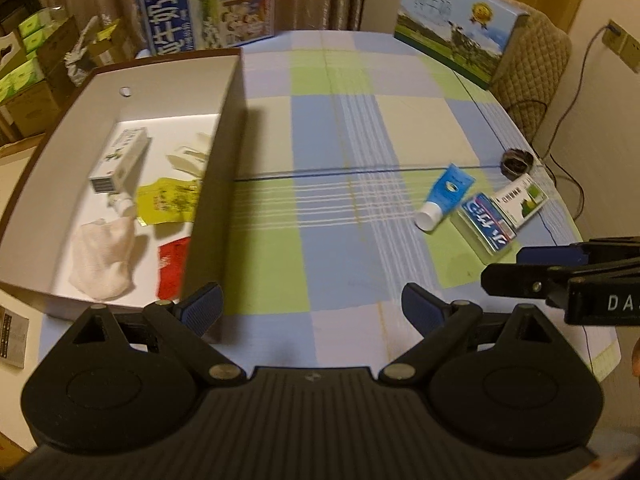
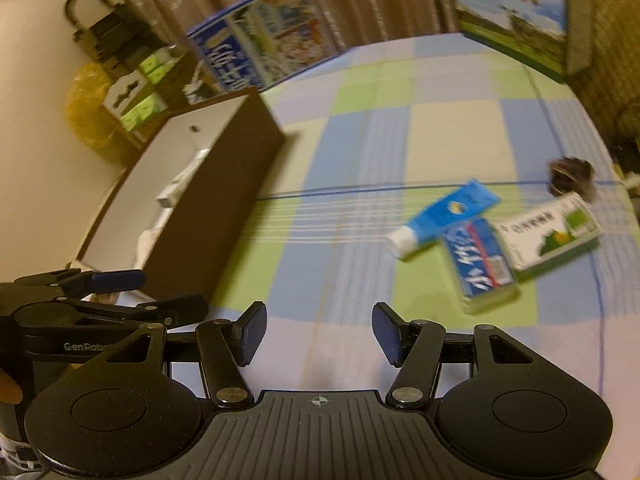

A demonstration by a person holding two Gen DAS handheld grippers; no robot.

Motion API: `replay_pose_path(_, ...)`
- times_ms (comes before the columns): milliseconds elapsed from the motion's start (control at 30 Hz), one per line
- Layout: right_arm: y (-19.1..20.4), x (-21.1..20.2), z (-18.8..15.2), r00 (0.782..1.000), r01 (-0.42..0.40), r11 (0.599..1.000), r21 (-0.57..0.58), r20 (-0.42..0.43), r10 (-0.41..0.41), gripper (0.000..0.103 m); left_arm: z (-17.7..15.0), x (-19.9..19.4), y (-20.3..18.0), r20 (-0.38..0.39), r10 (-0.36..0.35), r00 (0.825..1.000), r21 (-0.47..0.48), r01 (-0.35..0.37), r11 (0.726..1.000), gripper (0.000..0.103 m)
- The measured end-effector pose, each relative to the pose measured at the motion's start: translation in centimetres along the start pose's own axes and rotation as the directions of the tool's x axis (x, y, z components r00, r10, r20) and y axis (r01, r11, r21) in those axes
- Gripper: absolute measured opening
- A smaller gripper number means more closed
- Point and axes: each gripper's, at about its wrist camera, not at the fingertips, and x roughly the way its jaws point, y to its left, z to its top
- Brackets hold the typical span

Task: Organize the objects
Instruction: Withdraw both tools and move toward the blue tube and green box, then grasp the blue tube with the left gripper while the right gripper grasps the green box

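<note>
A brown box with a white inside [image 1: 234, 92] [image 2: 240, 160] stands at the table's left. It holds a white carton [image 1: 118, 160], a yellow packet [image 1: 168, 200], a red packet [image 1: 172, 268], a white cloth [image 1: 102, 262] and other small items. Loose on the checked cloth at the right lie a blue tube [image 1: 444, 196] [image 2: 444, 216], a blue-labelled pack [image 1: 486, 228] [image 2: 480, 268] and a green-and-white box [image 1: 522, 200] [image 2: 552, 236]. My left gripper [image 1: 310, 312] is open and empty beside the box's near corner. My right gripper [image 2: 320, 334] stands open and empty, short of the loose items.
Two large printed cartons [image 1: 208, 4] [image 1: 452, 28] stand at the table's far edge. A dark round object [image 1: 516, 162] lies near the right rim. A padded chair [image 1: 536, 64] and a wall socket with cable [image 1: 624, 42] are behind. Stacked boxes [image 1: 28, 52] sit left.
</note>
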Motion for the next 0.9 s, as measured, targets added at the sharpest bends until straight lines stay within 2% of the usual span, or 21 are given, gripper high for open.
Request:
replay_pose_path(333,-5.9,-1.9,-0.3,0.995,0.098,0.988,0.122,0.018,-0.101,0.057,1.4,2.8,-4.0,-0.046,-0.056,0.997,0.081,0.060,0.995,0.094)
replay_pose_path(633,-9.4,-2.5,-0.2,0.985,0.164,0.967,0.194,0.017,-0.170,0.057,2.8,5.0,-6.4,-0.062,-0.100,0.993,0.144,0.108,0.984,0.094)
replay_pose_path(900,-12.8,-2.4,0.1,0.971,0.232,0.936,0.263,0.002,-0.241,0.057,4.3,8.3,-8.1,-0.057,-0.148,0.987,0.208,0.157,0.965,0.087)
